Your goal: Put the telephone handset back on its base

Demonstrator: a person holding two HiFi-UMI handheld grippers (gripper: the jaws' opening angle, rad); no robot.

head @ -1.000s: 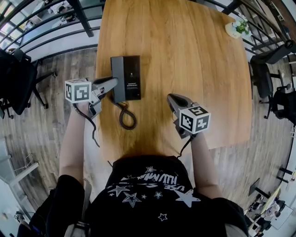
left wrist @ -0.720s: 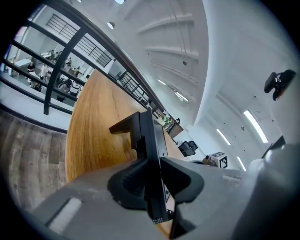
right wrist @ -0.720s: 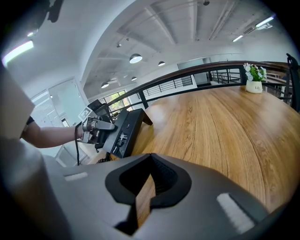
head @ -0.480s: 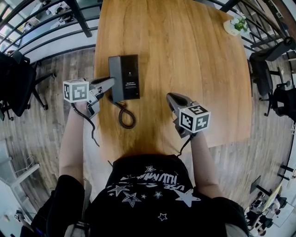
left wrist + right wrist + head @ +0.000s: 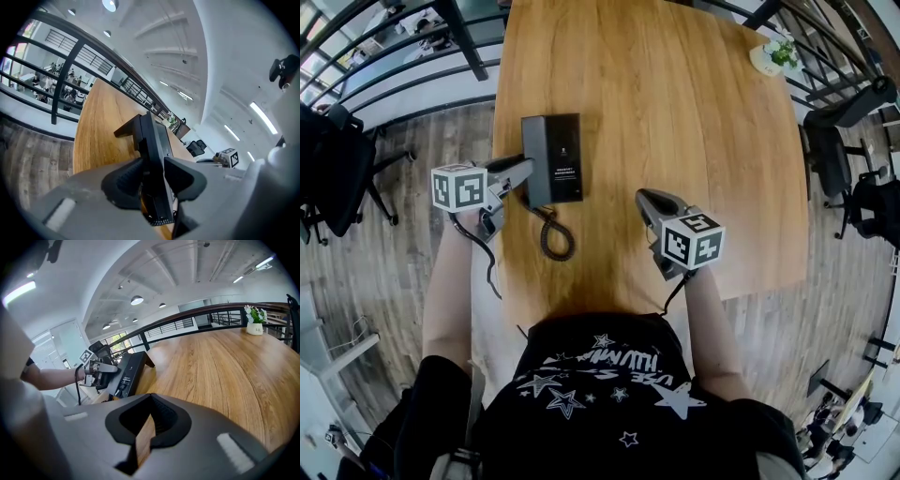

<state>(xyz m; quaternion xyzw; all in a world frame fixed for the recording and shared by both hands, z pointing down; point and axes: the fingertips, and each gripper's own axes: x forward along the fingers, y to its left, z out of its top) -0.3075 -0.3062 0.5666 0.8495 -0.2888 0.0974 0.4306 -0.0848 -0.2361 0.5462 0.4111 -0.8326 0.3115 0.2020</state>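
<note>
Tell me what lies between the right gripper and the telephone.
In the head view, only bare tabletop separates the right gripper from the telephone; the coiled cord lies off that line.

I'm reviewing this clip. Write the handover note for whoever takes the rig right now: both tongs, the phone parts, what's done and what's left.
Left tongs: open, having just been opening. The handset is between them, and the pads seem to be off it.
Right tongs: shut and empty, held over the bare table to the right of the phone.
Handset: lies along the left side of the base and appears seated. The coiled cord lies on the table on the person's side of the base.
Done: the handset looks placed and released.
Left: draw the left tongs back clear of the handset, then check that it sits flat.
</note>
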